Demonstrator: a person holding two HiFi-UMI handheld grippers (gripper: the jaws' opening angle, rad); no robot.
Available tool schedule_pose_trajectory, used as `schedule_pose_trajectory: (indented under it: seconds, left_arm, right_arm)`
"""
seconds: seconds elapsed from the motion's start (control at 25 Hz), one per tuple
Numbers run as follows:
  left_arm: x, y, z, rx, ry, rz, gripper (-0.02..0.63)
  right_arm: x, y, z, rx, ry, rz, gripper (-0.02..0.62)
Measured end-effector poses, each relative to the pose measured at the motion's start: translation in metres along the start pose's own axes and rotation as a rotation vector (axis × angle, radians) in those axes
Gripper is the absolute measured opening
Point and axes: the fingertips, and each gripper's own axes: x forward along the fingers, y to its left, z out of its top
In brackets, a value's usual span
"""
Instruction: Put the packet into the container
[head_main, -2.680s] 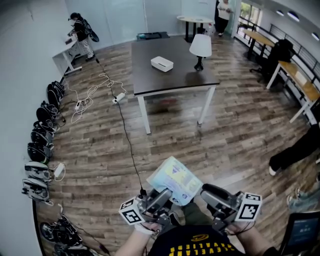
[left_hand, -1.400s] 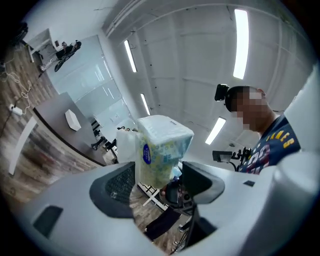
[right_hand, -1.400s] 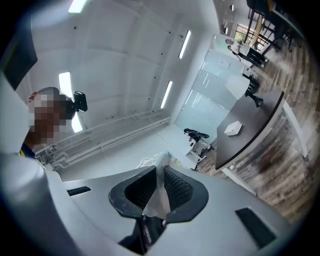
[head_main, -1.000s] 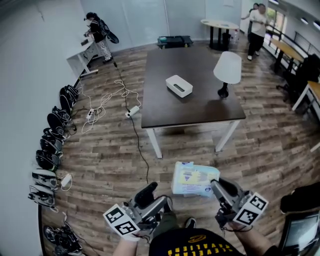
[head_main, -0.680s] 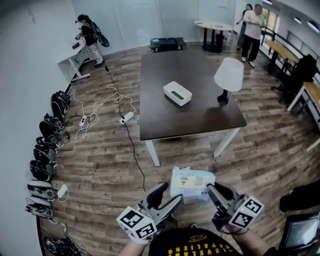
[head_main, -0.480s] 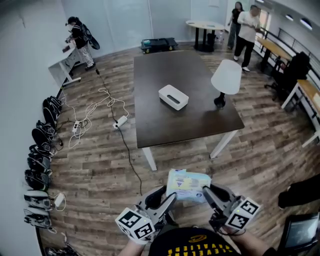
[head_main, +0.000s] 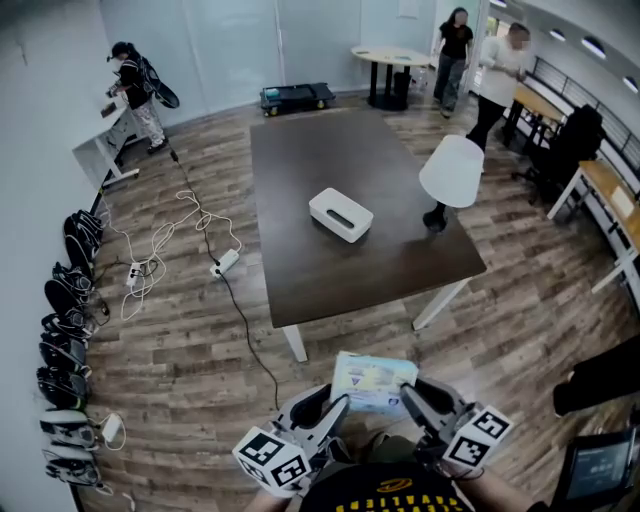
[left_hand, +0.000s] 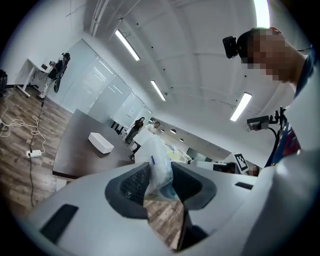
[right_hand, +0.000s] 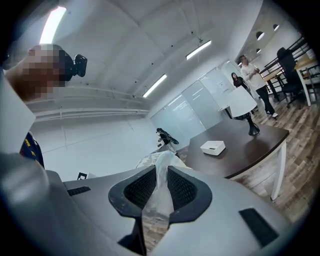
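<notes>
The counter (head_main: 340, 270) stands well ahead, with the white container (head_main: 340, 214) on it. The packet (head_main: 372, 381) hangs in the air between the tools. The right tool (head_main: 415, 398) pinches one edge, and the left tool (head_main: 325, 405) has just been closing onto the other. This looks like the carrying step; next, approach and lower the packet in.

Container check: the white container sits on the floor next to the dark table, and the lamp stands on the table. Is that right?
Not quite. The white container sits on the dark table itself, near the middle of its top, not on the floor beside it. The head view shows this. The lamp does stand on the table.
</notes>
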Motion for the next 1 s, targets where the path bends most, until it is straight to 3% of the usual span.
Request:
schedule_pose_trajectory:
  seconds: [0.28, 1.0]
  left_arm:
    - [0.029, 0.027, 0.013, -0.004, 0.026, 0.0, 0.126]
    - [0.169, 0.1, 0.077, 0.058, 0.021, 0.128, 0.126]
  right_arm:
    - [0.031, -0.035, 0.008, 0.052, 0.006, -0.008, 0.071]
    - [0.125, -0.163, 0.085, 0.112, 0.065, 0.094, 0.069]
